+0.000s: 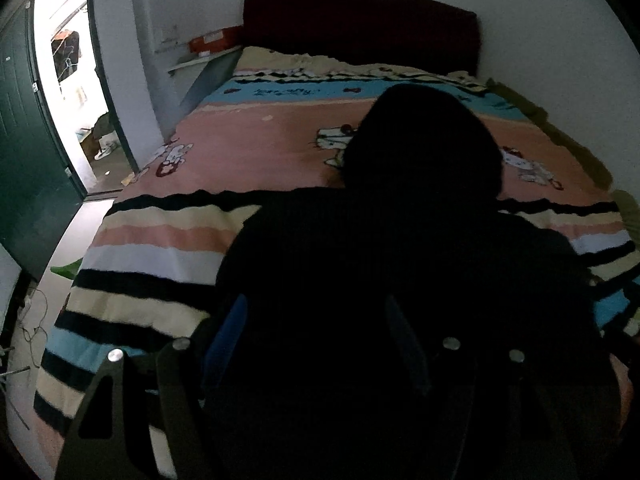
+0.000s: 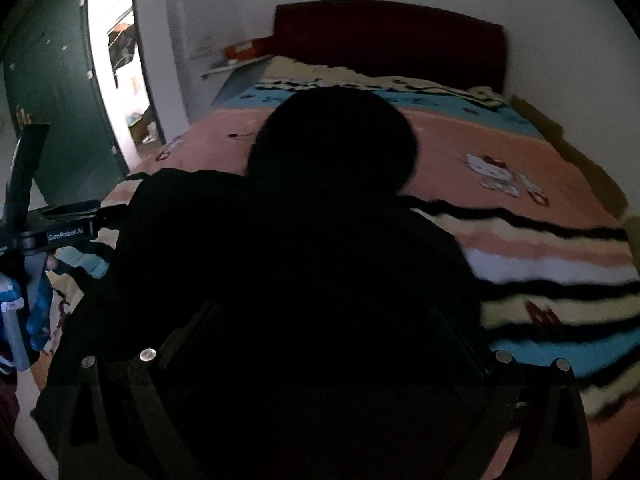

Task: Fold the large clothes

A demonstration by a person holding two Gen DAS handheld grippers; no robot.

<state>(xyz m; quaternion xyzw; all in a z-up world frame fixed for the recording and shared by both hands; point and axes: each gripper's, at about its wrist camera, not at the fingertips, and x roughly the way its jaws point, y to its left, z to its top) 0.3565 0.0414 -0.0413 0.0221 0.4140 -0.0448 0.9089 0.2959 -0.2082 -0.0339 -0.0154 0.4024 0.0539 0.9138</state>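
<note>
A black hooded top [image 1: 400,248] lies flat on the bed, its hood [image 1: 424,140] towards the headboard. My left gripper [image 1: 316,340] hovers over the top's near hem, open, its blue pads [image 1: 230,332] wide apart with nothing pinched. In the right wrist view the same top [image 2: 280,256] fills the middle, hood [image 2: 332,140] at the far end. My right gripper [image 2: 326,336] hangs over the near part of the garment with its dark fingers [image 2: 200,328] spread wide, open. The cloth under both is too dark to show folds.
The bed's blanket [image 1: 168,236] is striped with a pink cartoon field; a dark red headboard [image 1: 360,20] stands against the wall. A green door [image 1: 28,160] stands open at left, cables on the floor [image 1: 32,320]. The left tool's labelled housing [image 2: 66,236] shows at the left edge.
</note>
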